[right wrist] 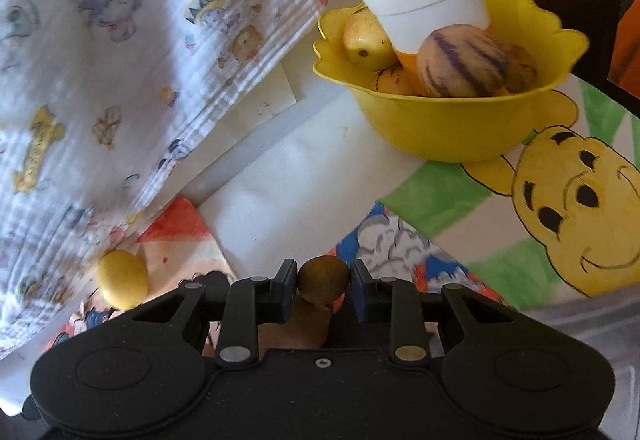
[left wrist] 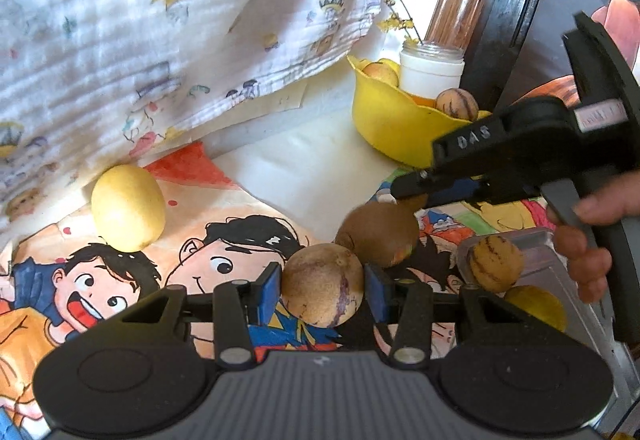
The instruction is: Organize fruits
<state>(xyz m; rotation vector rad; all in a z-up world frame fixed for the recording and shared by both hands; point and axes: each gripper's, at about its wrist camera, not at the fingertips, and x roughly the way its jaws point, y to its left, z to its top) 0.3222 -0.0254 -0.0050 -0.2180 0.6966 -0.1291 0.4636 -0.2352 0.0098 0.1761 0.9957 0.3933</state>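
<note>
Between the blue pads of the left hand-held gripper [left wrist: 323, 290] a tan, purple-streaked fruit [left wrist: 322, 284] is being gripped, off the counter [left wrist: 304, 179]. The right hand-held gripper [right wrist: 323, 286] is being kept clenched on a small brown fruit [right wrist: 323, 280], w/ its jaws nearly closed.

Up and to the right of both grippers, the yellow bowl [right wrist: 448, 123] is already being crowded by striped fruit, yellow fruit and a white-lidded jar [right wrist: 428, 11]. Risk: fruit dropped in could be bounced off the pile or the jar could be knocked, esp. since the jar is leaning. The brown fruit is being pinched at its edge only, so it could be squeezed out. Left of the grippers a yellow fruit [left wrist: 128, 213] is lying near the hanging cloth [left wrist: 160, 19]; it could be rolled under.

Writing: "DAS" is being shown on the right gripper's body in the left wrist view; the cloth banner print looks like "Magic", seen upside down.
</note>
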